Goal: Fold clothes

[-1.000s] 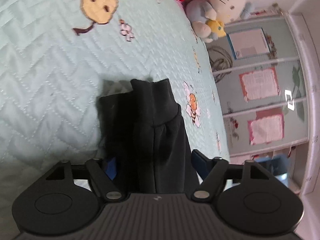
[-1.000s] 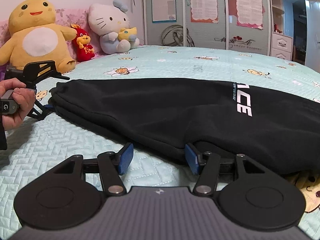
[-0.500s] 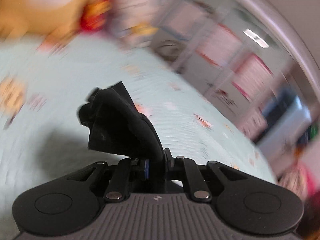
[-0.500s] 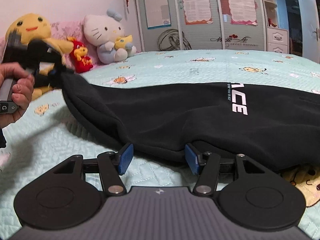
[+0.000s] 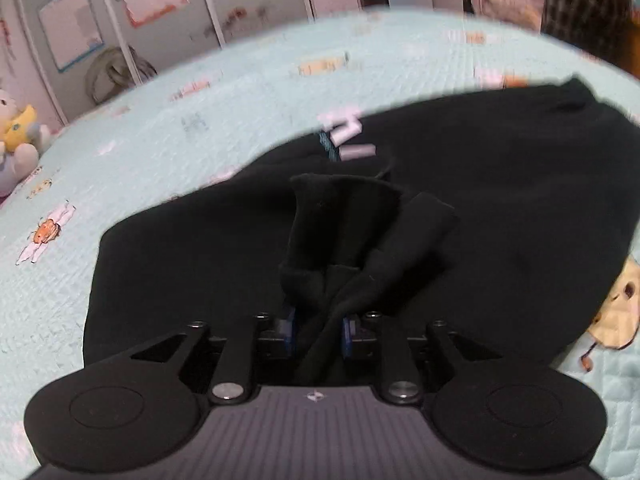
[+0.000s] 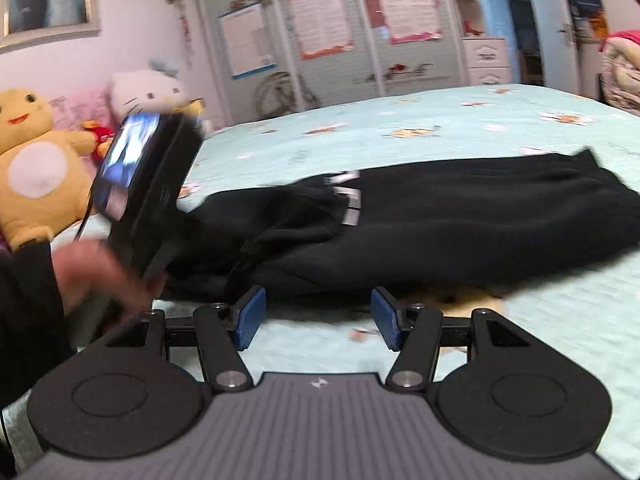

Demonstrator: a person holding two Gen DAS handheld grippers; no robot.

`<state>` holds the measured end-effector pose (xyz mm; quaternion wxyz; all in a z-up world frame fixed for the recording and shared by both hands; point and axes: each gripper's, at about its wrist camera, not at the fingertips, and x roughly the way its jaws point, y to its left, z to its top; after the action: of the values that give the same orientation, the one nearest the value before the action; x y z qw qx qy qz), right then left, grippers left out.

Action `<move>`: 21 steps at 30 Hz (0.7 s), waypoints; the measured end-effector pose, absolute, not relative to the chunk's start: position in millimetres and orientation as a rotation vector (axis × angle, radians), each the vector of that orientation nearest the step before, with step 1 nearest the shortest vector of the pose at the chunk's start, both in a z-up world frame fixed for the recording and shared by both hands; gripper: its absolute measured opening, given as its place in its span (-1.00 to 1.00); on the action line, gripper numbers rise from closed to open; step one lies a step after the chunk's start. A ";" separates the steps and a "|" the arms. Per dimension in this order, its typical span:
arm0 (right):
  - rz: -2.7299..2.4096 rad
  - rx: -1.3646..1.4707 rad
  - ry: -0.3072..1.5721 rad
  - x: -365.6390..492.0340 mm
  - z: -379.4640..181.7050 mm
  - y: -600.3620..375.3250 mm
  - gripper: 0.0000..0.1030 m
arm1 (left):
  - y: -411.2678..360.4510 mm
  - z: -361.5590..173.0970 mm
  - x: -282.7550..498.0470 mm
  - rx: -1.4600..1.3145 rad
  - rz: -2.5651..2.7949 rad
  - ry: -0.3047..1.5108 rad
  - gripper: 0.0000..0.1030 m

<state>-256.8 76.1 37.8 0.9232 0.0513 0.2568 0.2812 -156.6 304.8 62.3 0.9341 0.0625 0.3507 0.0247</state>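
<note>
Fingers of left gripper (image 5: 316, 330) clamped on bunched cuff (image 5: 360, 236) of black sweatpants (image 5: 500, 216); right gripper (image 6: 316, 318) spread wide, holding nothing.

Left to right: yellow plush toy (image 6: 32, 168), Hello Kitty plush (image 6: 146, 90), then sweatpants lying across mint quilted bedspread (image 6: 440, 120), cuff end carried over white lettering (image 6: 348, 196), waistband at far right.
</note>
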 end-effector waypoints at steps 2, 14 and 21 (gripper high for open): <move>0.569 0.113 0.524 -257.1 38.2 70.3 0.14 | 304.5 61.3 -161.4 0.092 0.049 0.711 -0.28; 0.706 0.139 0.388 -235.9 94.5 120.0 0.15 | 376.5 72.9 -212.9 -0.202 0.099 0.588 0.41; 0.737 0.030 0.422 -157.4 103.1 216.4 -0.12 | 392.2 40.6 -199.6 -0.201 0.138 0.691 0.37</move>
<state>-157.4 216.4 103.1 0.9110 0.0143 0.2046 0.3577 -199.6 392.2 40.6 0.9336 -0.0981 0.3379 0.0674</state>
